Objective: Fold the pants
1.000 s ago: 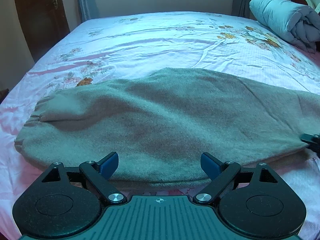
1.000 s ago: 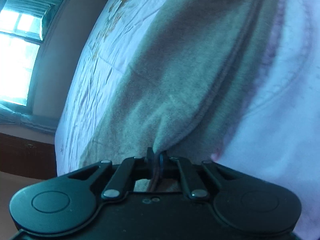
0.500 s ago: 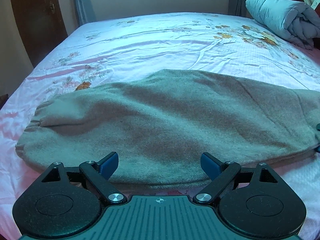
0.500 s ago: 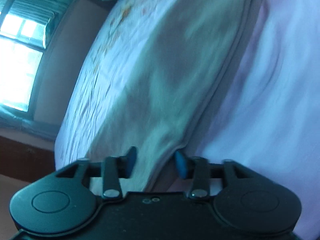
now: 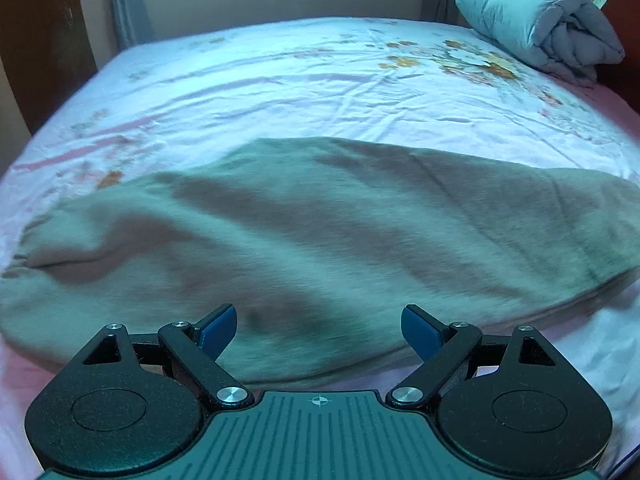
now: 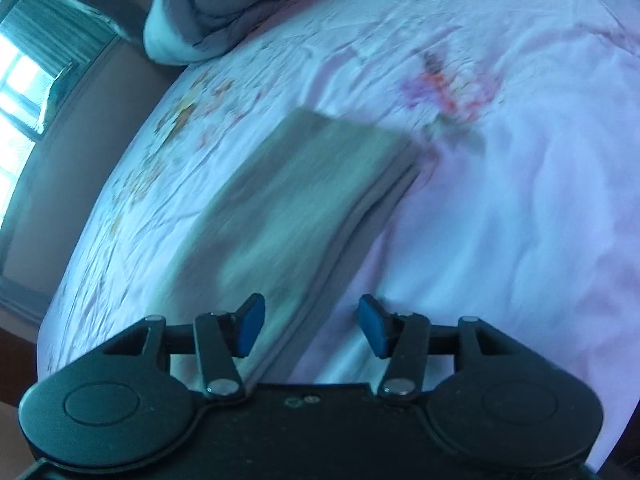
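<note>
The grey fleece pants [image 5: 320, 232] lie flat across the bed, folded lengthwise, with the gathered end at the left. My left gripper [image 5: 318, 330] is open and empty, just above their near edge. In the right wrist view the pants [image 6: 288, 196] stretch away as a long strip with stacked layers along the right edge. My right gripper [image 6: 311, 328] is open and empty, above that near edge, holding no cloth.
The bed has a pale floral sheet [image 5: 320, 80]. A rolled grey-blue duvet [image 5: 536, 24] lies at the far right corner by the headboard and shows in the right wrist view [image 6: 224, 12]. A dark wooden door [image 5: 40, 40] stands left. A window [image 6: 24, 80] is beyond the bed.
My right gripper has let go of the pants' edge, opened and drawn up and back. The pants have settled flat. My left gripper stayed open and lifted slightly.
</note>
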